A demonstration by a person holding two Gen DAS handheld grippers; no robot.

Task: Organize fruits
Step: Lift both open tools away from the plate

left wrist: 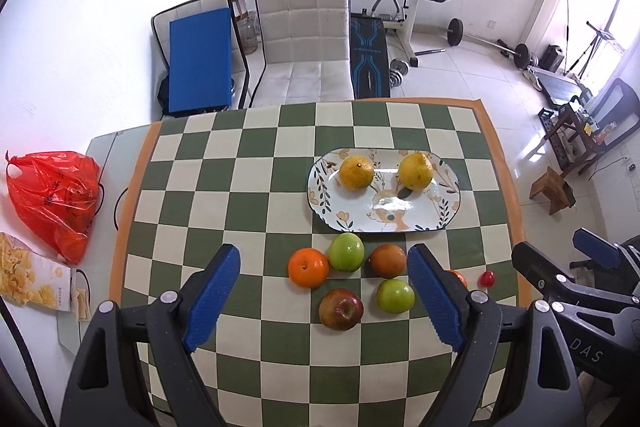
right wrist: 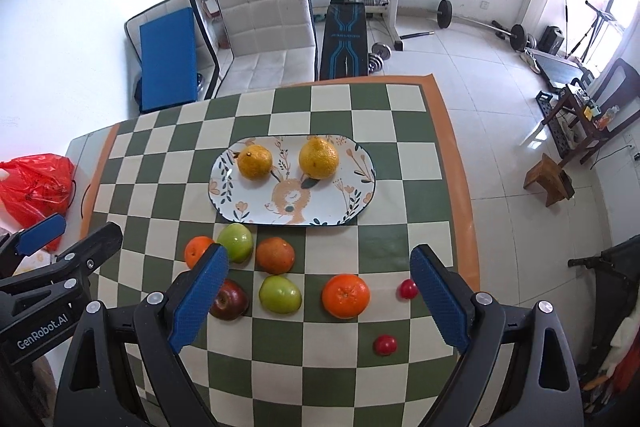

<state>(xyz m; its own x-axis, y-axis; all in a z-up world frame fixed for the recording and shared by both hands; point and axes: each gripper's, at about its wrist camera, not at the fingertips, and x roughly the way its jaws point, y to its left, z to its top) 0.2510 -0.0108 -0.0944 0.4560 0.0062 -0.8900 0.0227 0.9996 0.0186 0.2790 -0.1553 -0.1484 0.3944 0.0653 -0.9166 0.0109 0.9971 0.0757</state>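
Both tongs, left [left wrist: 324, 303] and right [right wrist: 320, 301], gape empty, fruit near patterned oval plate [right wrist: 240, 211]; only right view shows second small red tomato [right wrist: 385, 344].

Black left claw [left wrist: 324, 289] and right claw [right wrist: 320, 293], ridged blue pads, silver screws.

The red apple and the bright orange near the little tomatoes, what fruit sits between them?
A green apple sits between the red apple and the orange, apart from both. The right wrist view shows it.
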